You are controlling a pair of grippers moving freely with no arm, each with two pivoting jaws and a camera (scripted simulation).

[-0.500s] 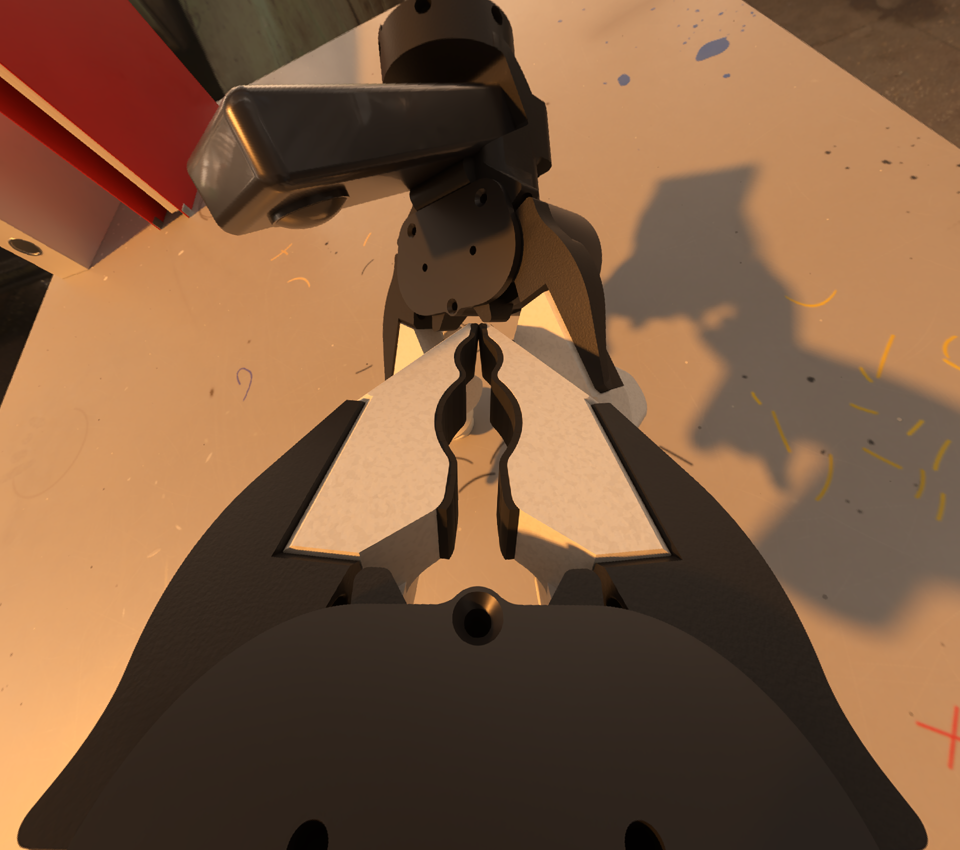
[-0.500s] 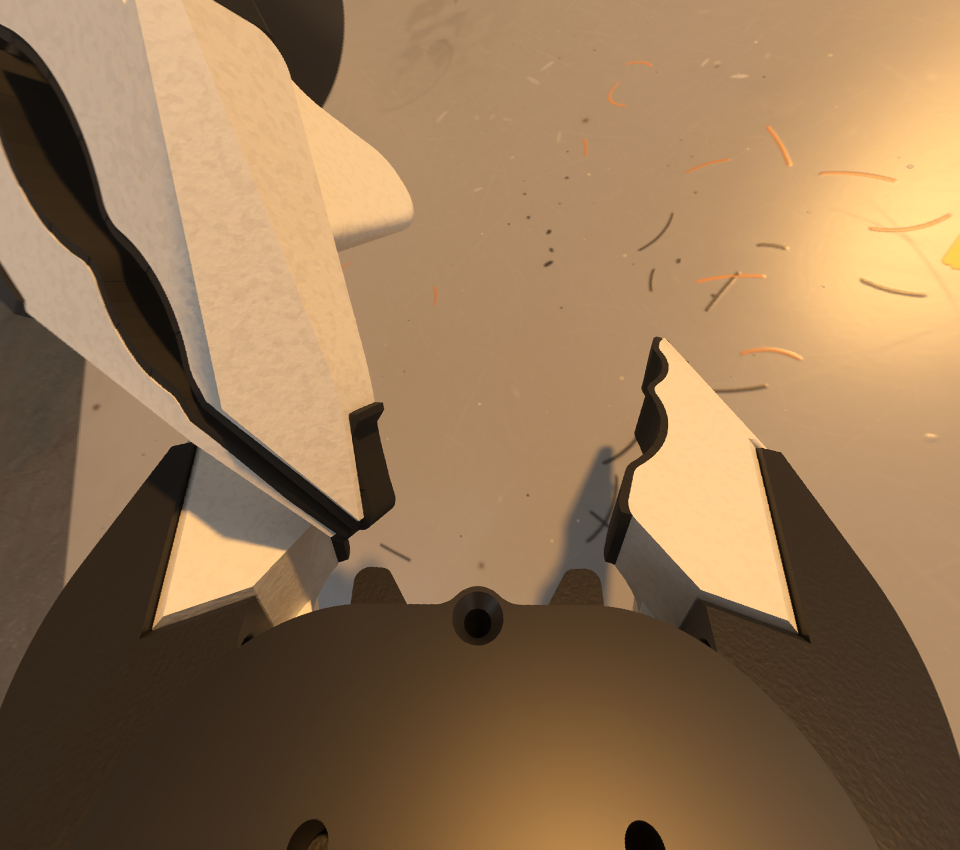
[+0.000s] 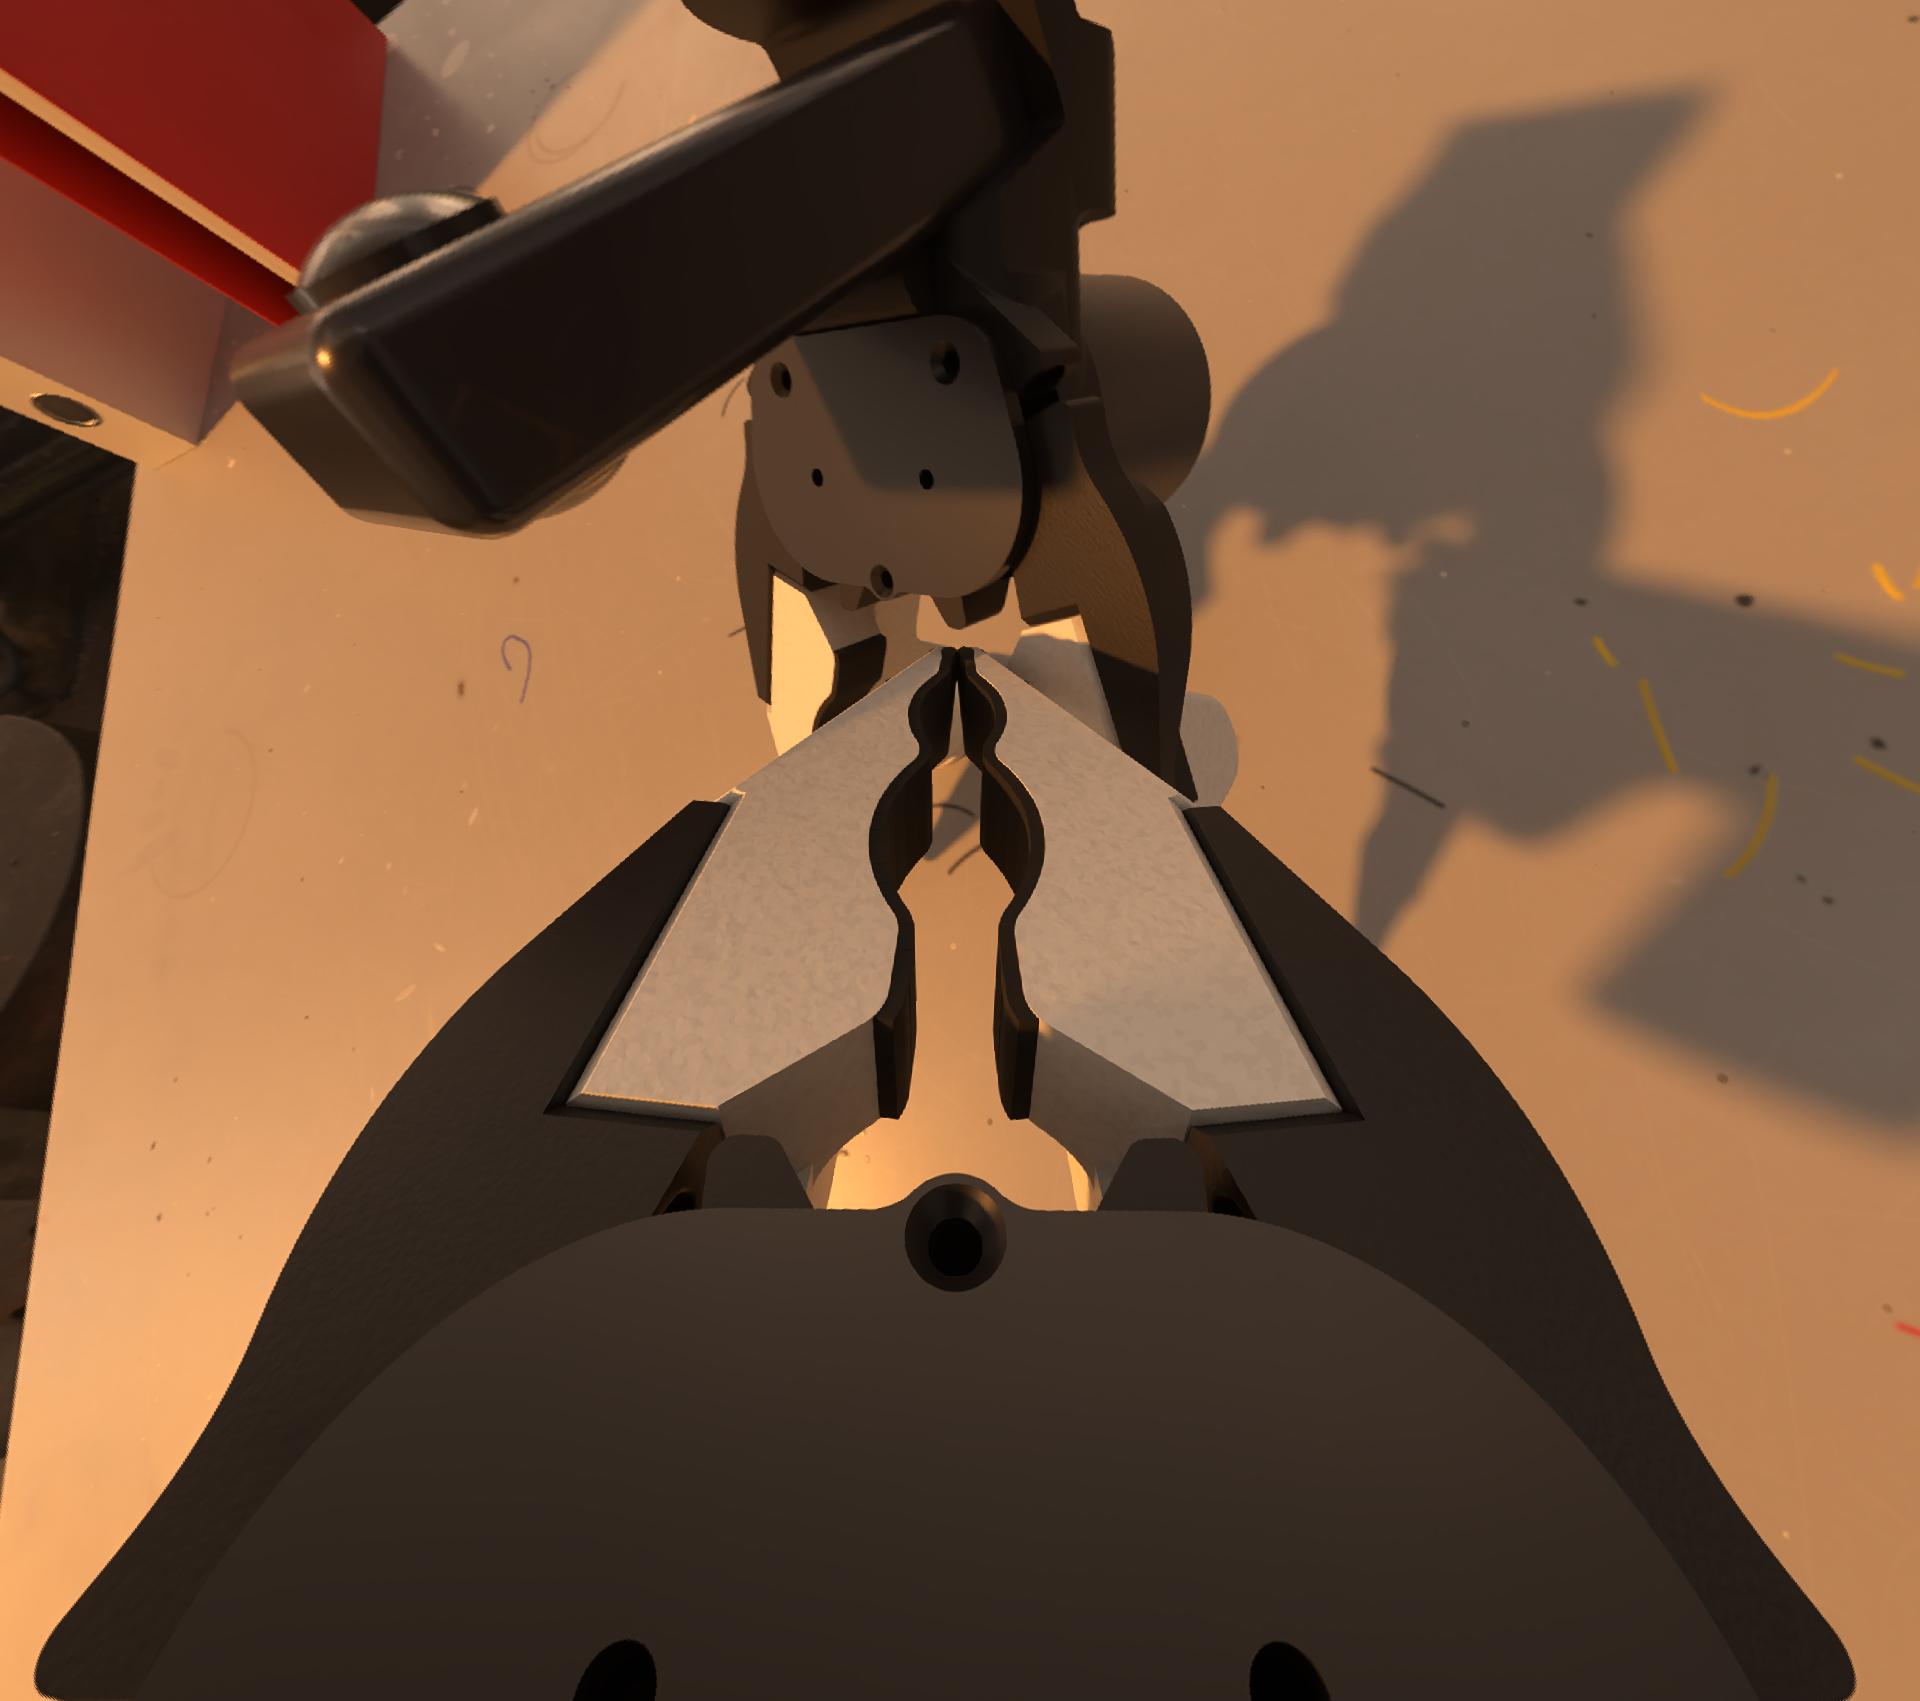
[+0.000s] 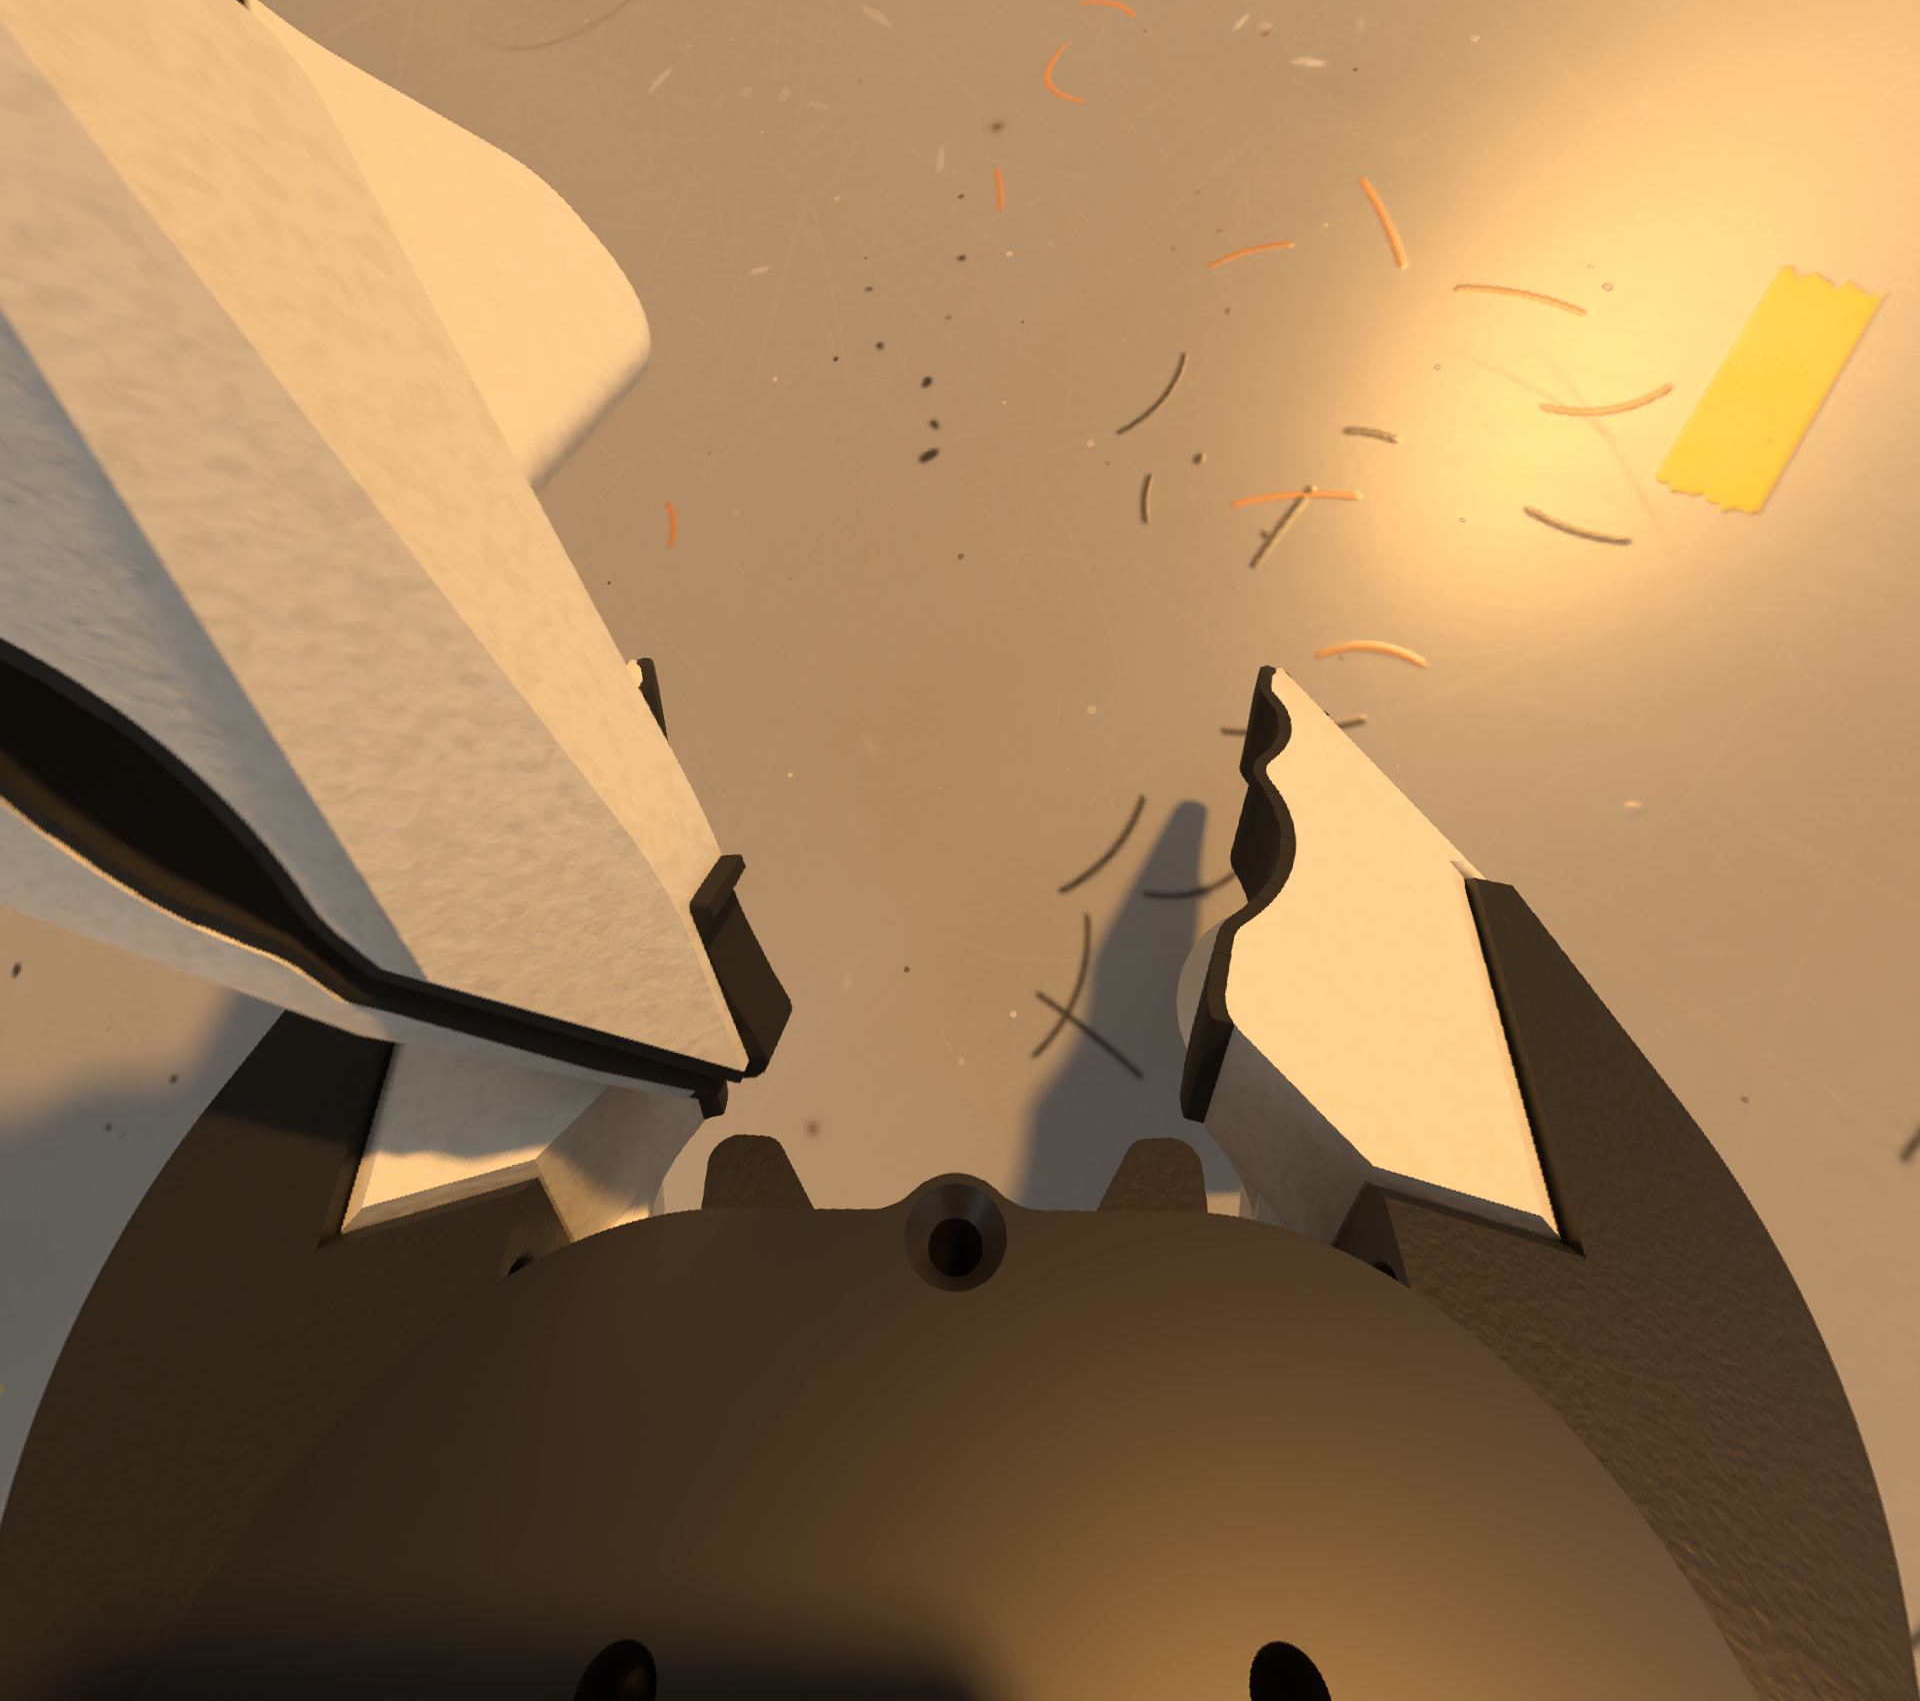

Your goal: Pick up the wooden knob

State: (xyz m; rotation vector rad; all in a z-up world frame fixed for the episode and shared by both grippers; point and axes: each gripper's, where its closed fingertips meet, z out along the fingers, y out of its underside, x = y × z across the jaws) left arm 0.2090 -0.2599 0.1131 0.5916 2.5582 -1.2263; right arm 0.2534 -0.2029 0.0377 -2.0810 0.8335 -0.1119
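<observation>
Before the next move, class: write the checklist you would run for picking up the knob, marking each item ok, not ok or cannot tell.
1. Right gripper open: ok.
2. Knob (the pale rounded piece, as far as I can tell) between its fingers: not ok; only bare table shows there, and the knob lies off to the left.
3. Left gripper empty: ok; shut on nothing.
4. Left gripper out of the right's way: not ok; it covers the right's left finger in the right wrist view.
5. Knob touching the left gripper: cannot tell.
</observation>
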